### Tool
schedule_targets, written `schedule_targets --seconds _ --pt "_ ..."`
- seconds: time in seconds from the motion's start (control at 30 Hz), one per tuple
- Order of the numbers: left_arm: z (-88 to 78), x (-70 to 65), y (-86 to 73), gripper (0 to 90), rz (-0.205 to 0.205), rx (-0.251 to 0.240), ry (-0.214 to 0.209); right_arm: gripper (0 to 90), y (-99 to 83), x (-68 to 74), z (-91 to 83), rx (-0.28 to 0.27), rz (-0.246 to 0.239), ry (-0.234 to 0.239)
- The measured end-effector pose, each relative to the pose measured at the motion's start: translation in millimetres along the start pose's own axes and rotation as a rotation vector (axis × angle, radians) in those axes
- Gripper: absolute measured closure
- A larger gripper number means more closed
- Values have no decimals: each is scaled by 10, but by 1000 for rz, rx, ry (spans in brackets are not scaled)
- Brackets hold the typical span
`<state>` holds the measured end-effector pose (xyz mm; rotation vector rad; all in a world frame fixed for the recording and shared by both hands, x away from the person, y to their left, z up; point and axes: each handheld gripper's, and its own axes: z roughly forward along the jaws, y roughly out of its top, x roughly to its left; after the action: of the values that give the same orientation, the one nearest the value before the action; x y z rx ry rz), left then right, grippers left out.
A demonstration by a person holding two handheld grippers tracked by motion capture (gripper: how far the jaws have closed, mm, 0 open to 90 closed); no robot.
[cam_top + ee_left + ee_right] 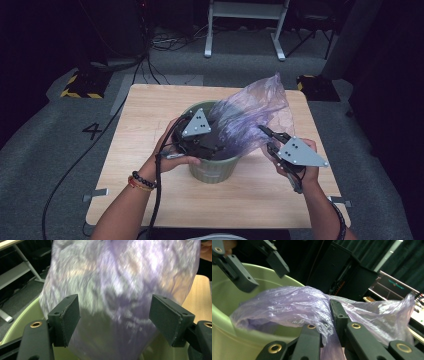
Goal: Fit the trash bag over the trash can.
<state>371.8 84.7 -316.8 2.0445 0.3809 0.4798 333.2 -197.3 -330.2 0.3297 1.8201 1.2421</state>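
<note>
A pale green bin (214, 170) stands in the middle of the wooden table (150, 115). A thin purple plastic bag (250, 112) rises out of it and billows up to the right. My left gripper (212, 145) hovers over the bin's mouth, open; in the left gripper view its jaws (116, 312) stand wide apart with the bag (120, 277) bulging between them, untouched by the pads. My right gripper (266, 137), just right of the bin, is shut on the bag's edge; in the right gripper view (329, 307) the film (287, 302) is pinched between its jaws, above the bin (227, 340).
The left gripper's cable (157, 200) trails off the table's near edge. Grey carpet surrounds the table. A white metal frame (245, 30) stands behind it, and yellow-and-black striped blocks (80, 85) sit on the floor near the far corners.
</note>
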Motion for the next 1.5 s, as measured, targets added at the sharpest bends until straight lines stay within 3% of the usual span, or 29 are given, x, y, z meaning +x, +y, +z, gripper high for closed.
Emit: schedule_targets --seconds 0.23,0.6,0.7,1.1,1.33,1.5 --pt "5 -153 52 292 54 20 25 838 192 145 79 -14 -38 48" --pt "-14 -173 -1 807 102 23 65 772 259 242 78 -39 -32 90" --pt "-37 -170 -18 887 115 11 62 711 255 261 73 -42 -32 94" --pt "-152 -117 -145 897 97 -9 80 396 125 192 -104 -66 10 130" --pt "-244 -57 -231 897 72 -20 104 339 -5 122 -285 -65 54 127" --pt "-313 -22 -281 897 55 -33 112 332 -60 126 -366 -54 53 145"
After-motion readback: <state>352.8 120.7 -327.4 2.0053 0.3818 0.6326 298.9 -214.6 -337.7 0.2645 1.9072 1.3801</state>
